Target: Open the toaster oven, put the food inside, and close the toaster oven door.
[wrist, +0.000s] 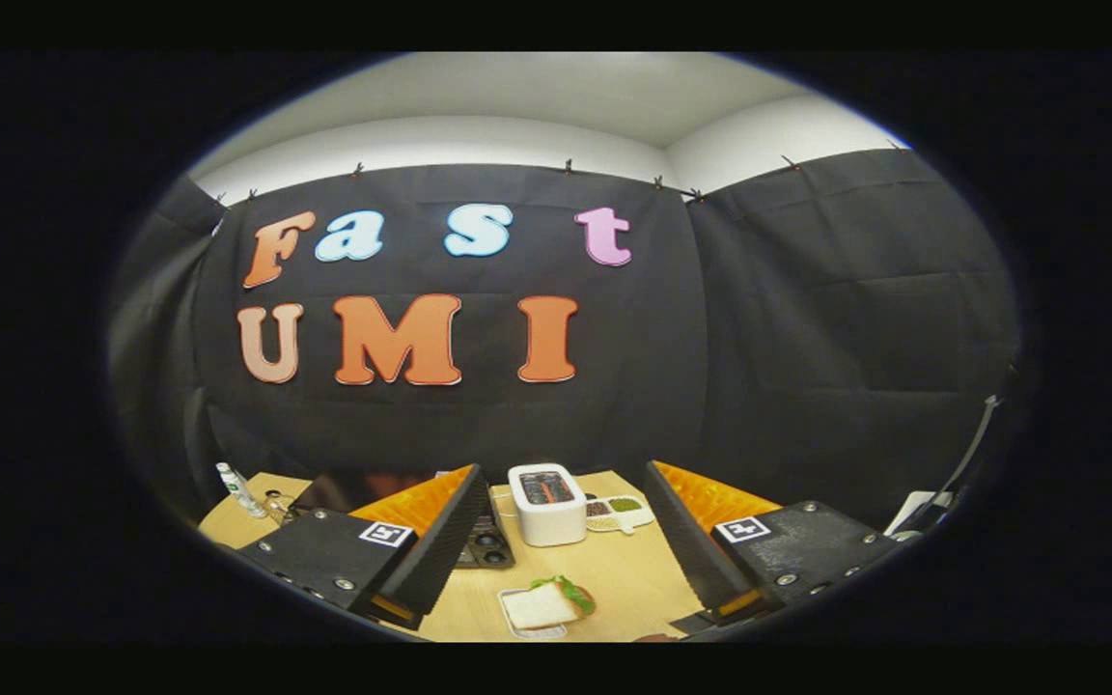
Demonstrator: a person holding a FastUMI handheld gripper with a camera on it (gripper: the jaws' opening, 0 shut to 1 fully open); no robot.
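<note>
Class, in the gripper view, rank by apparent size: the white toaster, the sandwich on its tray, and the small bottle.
1. White toaster, beyond the open tongs.
2. Sandwich, between the fingers; nearness to the camera may enlarge it.
3. Small bottle, clearly smallest.

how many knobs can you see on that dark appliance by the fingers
2. Both knobs sit on the dark appliance's front panel, one above the other, beside the white toaster. A finger of the open gripper covers that panel's left, so more may be hidden.

Gripper fingers spread wide, bare table between them, sandwich and white toaster ahead, dark oven left.
</note>
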